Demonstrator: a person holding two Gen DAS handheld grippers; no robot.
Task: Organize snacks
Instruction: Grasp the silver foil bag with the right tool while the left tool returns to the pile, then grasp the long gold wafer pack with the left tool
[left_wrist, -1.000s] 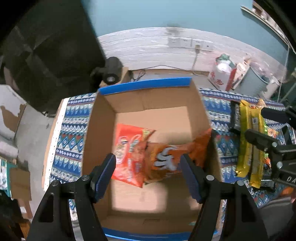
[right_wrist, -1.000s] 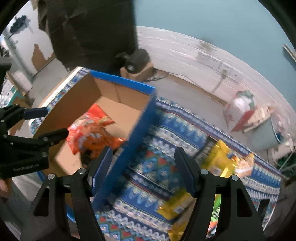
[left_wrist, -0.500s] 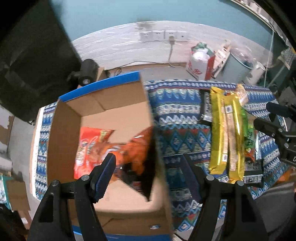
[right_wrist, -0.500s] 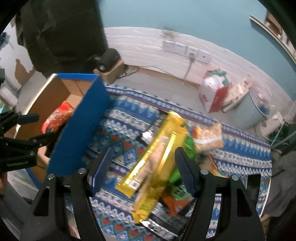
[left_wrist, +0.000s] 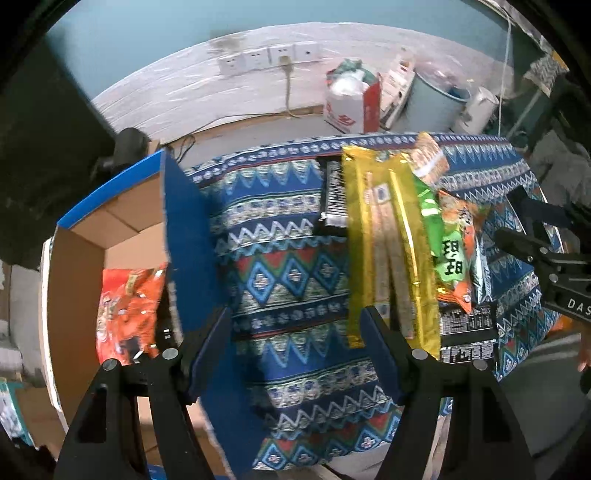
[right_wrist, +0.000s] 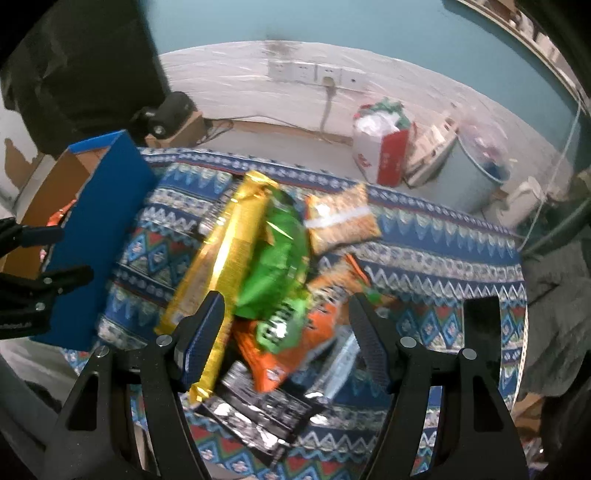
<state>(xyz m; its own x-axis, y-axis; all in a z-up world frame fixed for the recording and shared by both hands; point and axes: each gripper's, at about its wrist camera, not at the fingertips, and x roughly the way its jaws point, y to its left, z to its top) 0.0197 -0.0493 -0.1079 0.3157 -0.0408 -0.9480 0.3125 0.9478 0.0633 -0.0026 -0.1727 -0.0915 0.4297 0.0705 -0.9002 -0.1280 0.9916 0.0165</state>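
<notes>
- Snacks (right_wrist: 269, 280) heaped near the right end of the patterned tablecloth (left_wrist: 288, 258); two more packets, red and orange (left_wrist: 125, 306), already inside the cardboard box (left_wrist: 77, 295) at the left end.
- Left gripper (left_wrist: 297, 339) held partly open over bare cloth just beside the box's blue wall, nothing between the jaws.
- Right gripper (right_wrist: 286, 328) likewise partly open and empty, poised over the heap, above the green bag (right_wrist: 273, 258) and the orange packet (right_wrist: 295, 343).
- Best to pick one packet off the top, the green bag or the long gold packet (right_wrist: 225, 258), rather than dig underneath.
- Worth closing across the narrow width of a packet, near its middle, so it hangs level and clears the box wall.
- Gentle squeeze advised: crisps likely to crush.
- Readable writing: "DAS" on the right gripper's body (left_wrist: 576, 306) in the left view; large Chinese characters on the green bag (left_wrist: 452, 258), not legible enough to name; barcode-style print on the black-and-silver packet (right_wrist: 258, 410), too blurred to read.
</notes>
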